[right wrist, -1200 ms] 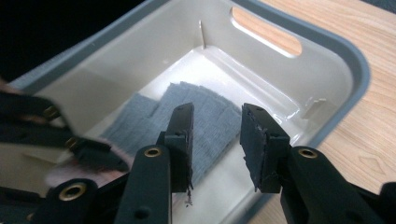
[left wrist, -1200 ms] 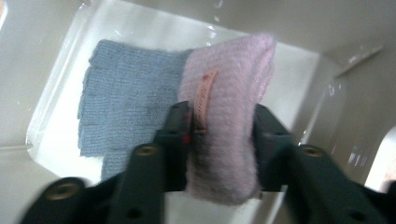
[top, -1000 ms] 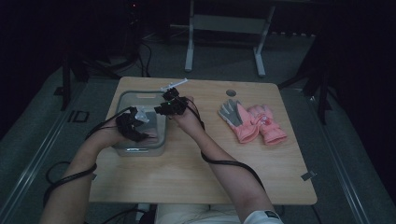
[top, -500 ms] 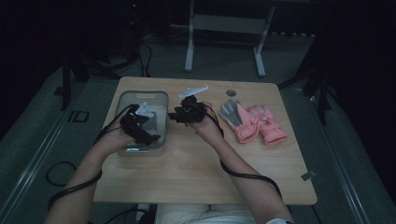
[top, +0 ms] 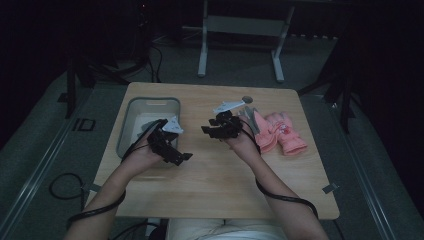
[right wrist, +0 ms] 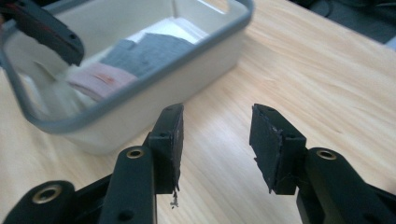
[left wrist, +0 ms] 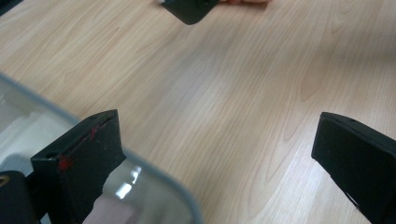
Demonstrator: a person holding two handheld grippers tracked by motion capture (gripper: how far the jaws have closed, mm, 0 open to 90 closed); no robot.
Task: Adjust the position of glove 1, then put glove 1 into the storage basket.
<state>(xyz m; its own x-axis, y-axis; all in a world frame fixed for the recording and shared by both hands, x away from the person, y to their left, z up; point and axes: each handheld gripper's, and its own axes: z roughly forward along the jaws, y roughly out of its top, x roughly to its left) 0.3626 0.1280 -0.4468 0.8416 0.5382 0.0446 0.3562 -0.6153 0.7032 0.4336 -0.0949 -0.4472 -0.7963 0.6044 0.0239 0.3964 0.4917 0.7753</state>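
- High view: the left gripper (top: pixel 172 150) hangs over the right rim of the grey tub (top: pixel 123 131) at centre left of the frame, its jaws spread wide with nothing between them after just opening. The right gripper (top: pixel 216 127) sits at mid-frame over bare desk (top: pixel 220 185), its jaws partly apart and empty, also just opening. A pink glove (top: pixel 282 135) lies right of it, touching a grey glove (top: pixel 250 120).
- Left gripper view: two black jaws stand far apart at the lower corners over wood grain; the tub's rim curves through the lower left.
- Right gripper view: the jaws stand moderately apart over the desk, holding nothing. The tub (right wrist: pixel 140 88) occupies the upper left, with a grey folded glove (right wrist: pixel 144 53) and a pink cuff (right wrist: pixel 98 79) inside.
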